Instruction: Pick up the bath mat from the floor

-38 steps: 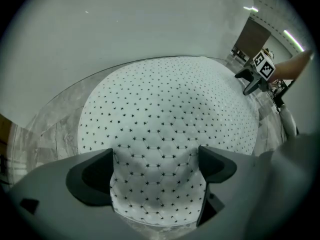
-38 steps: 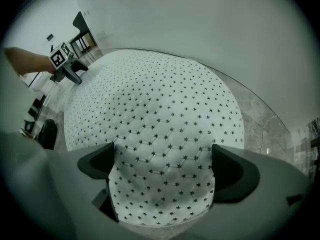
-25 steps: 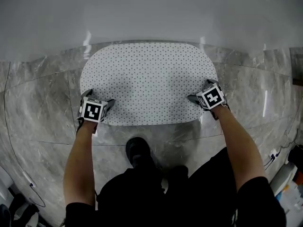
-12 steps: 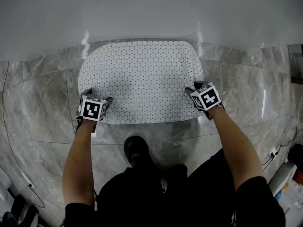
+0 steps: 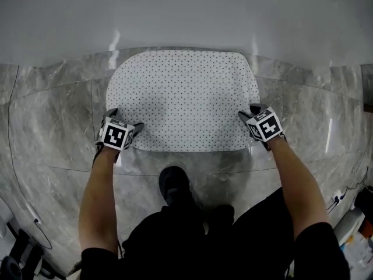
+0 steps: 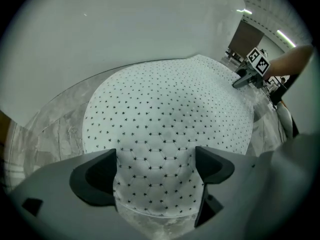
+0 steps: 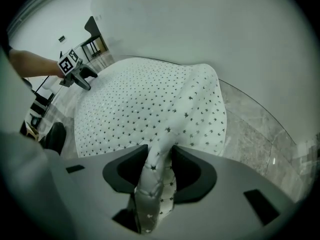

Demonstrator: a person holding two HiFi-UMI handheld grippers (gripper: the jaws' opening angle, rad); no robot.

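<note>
Grey marble floor [image 5: 52, 133] below a white wall [image 5: 186, 16], with a star-dotted mat [image 5: 183, 92] lying on it, far edge at the wall.
Right gripper [image 7: 160, 153] pinches a raised fold at the mat's near right corner, its jaws just having closed on it. Left gripper [image 6: 155, 158] straddles the near left edge, its jaws wide and just opening further, pads seemingly clear of the fabric. Marker cubes [image 5: 115, 137] carry coded black-and-white squares, the only print legible. Shoe [image 5: 173, 185] just behind.

No legible text, brand or nos. in shot. Only signs: b/w square markers [image 5: 115, 137] on left gripper [image 5: 124, 120] and right gripper [image 5: 249, 112], showing coded block patterns, no letters or digits.
</note>
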